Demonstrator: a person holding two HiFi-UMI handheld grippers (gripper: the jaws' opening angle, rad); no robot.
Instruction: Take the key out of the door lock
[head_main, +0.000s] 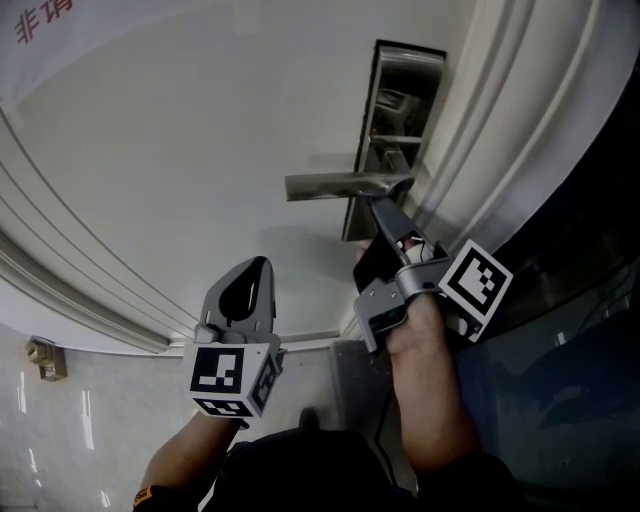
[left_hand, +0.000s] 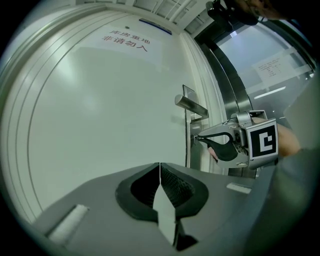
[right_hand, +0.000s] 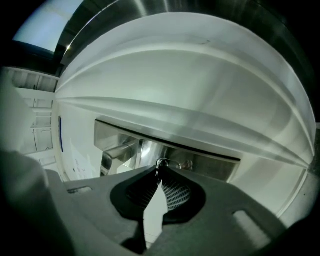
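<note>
A white door carries a steel lock plate (head_main: 403, 90) with a lever handle (head_main: 335, 185). My right gripper (head_main: 384, 206) reaches in under the handle, its tips against the plate. In the right gripper view the jaws (right_hand: 159, 171) are shut on the key, whose small metal ring (right_hand: 163, 161) shows just past the tips, in front of the lock plate (right_hand: 210, 162). The key's blade is hidden. My left gripper (head_main: 260, 264) is shut and holds nothing, hovering off the door panel to the left of the lock. From the left gripper view, the right gripper (left_hand: 197, 138) meets the plate below the handle (left_hand: 192, 106).
Raised white mouldings (head_main: 500, 130) and a steel frame edge run beside the lock. A dark glass panel (head_main: 580, 330) stands to the right. A notice with red characters (left_hand: 125, 41) is stuck high on the door. Pale floor tiles (head_main: 60, 420) show at lower left.
</note>
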